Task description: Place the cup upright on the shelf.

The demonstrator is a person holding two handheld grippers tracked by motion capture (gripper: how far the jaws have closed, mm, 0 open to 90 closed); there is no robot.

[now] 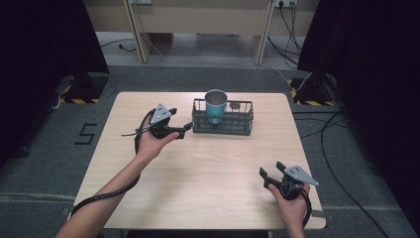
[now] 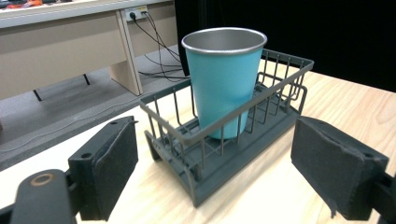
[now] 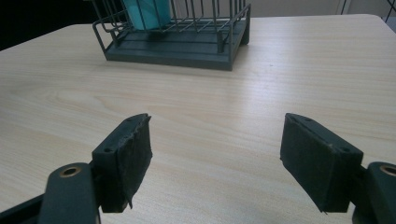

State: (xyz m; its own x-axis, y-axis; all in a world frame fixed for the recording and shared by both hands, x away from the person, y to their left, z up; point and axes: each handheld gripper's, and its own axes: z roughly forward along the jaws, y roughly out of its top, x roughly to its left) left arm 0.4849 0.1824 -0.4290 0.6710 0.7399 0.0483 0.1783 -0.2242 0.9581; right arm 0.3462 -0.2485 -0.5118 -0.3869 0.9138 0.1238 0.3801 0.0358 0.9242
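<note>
The teal cup (image 2: 223, 79) stands upright in the wire rack (image 2: 261, 135) on the bench (image 1: 208, 168). The left hand-held gripper (image 1: 184, 128) is wide open just beside it (right one (image 1: 270, 174) too, well apart). Clip the rack's rim going in and the cup could tip.

This looks like a lab or test room. One small wooden table (image 1: 208, 163) stands alone on grey carpet (image 1: 44, 148). Black curtains (image 1: 44, 34) hang on both sides. Cables (image 1: 341, 163) run over the floor, yellow-black tape (image 1: 79, 100) marks it, and plugs sit in a wall socket (image 2: 135, 13).
</note>
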